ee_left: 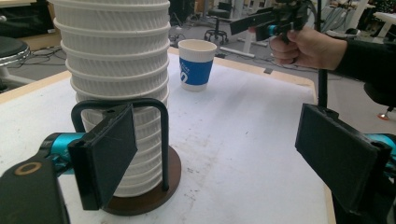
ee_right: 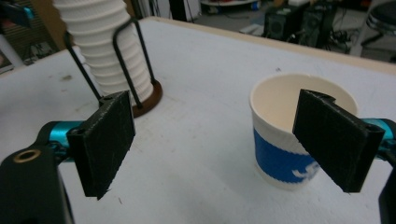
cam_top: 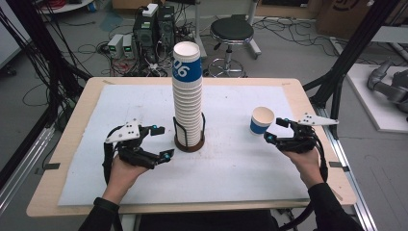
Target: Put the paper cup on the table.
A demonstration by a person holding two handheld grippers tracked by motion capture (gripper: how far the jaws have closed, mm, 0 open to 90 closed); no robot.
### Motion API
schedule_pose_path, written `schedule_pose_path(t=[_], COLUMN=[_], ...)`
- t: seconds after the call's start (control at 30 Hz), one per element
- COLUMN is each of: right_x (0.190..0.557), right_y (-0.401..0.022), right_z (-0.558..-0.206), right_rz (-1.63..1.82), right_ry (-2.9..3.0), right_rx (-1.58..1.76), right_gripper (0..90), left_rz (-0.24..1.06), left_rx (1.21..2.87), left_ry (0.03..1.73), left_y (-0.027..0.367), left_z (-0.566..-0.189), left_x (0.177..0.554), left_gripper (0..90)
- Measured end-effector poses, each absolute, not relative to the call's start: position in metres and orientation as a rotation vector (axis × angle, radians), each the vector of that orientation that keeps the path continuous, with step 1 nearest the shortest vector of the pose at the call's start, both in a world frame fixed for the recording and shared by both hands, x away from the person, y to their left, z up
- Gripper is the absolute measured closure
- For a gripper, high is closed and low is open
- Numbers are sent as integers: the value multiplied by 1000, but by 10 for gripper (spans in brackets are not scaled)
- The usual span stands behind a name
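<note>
A tall stack of white ribbed paper cups (cam_top: 187, 96), the top one banded blue, stands in a black wire holder on a round brown base (cam_top: 189, 143) at the table's middle. One blue-banded cup (cam_top: 261, 120) stands upright and alone on the mat to its right. My left gripper (cam_top: 163, 142) is open, just left of the holder, with nothing between its jaws. In the left gripper view the stack (ee_left: 116, 70) rises behind the left jaw. My right gripper (cam_top: 275, 130) is open beside the single cup. In the right gripper view that cup (ee_right: 285, 135) sits partly behind the right jaw, untouched.
A white mat (cam_top: 144, 101) covers most of the wooden table (cam_top: 72, 144). Beyond the far edge are a black stool (cam_top: 232, 31), electronics boxes (cam_top: 154, 29) and cables on the floor. Black frame posts stand at both sides.
</note>
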State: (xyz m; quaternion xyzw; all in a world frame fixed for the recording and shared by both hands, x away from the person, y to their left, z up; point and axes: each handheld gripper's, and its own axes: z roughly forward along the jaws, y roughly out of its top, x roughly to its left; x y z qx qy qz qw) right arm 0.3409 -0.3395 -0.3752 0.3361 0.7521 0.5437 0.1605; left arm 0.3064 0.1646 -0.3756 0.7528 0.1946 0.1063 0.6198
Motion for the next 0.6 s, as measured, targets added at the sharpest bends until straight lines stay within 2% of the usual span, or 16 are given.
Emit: schedule_pose_path(t=[0.6], right_x=[309], right_y=[-313], right_z=[-343], right_rz=[1838], right_ry=[2159], right_rx=[571], right_gripper=[149], left_rz=[242], left_rx=[1726], left_ry=[410], left_y=[161], left_z=[-371], left_x=[303], left_gripper=[128])
